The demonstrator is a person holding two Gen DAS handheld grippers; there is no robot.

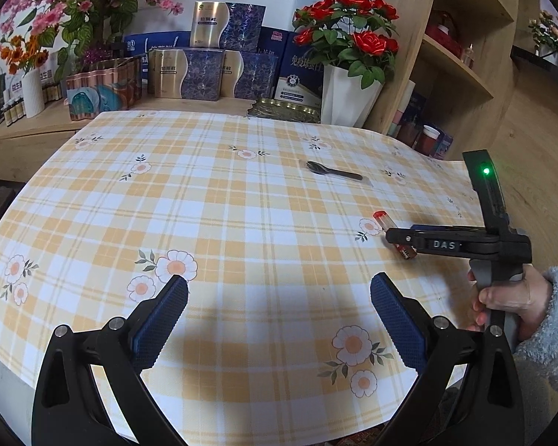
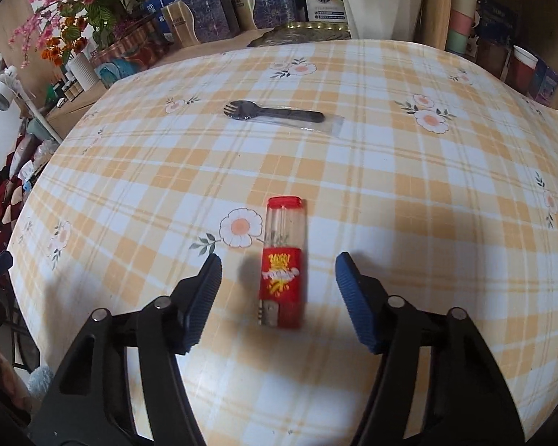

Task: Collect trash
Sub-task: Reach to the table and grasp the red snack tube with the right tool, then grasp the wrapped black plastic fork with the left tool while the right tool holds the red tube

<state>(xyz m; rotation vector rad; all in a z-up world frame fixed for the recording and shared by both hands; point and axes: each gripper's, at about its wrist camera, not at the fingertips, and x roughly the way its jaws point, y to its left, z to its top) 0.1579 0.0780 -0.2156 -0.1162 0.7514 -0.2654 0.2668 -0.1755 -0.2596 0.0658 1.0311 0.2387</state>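
Two trash items are left on the counter [image 2: 390, 186]: the lighter [image 2: 282, 260], framed by the right gripper [image 2: 277, 278], fingers apart and not yet clamped, and a spork [image 2: 275, 113]; the left gripper [image 1: 279, 293] is held apart, empty.

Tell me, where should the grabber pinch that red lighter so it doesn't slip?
Probably across the middle of the lighter, one pad on each long side, coming down from above. It lies flat on the tablecloth, its length running the way the right gripper points, so the narrow width fits between the open jaws. The long sides look straight and flat, good for the pads. The ends are harder to reach.
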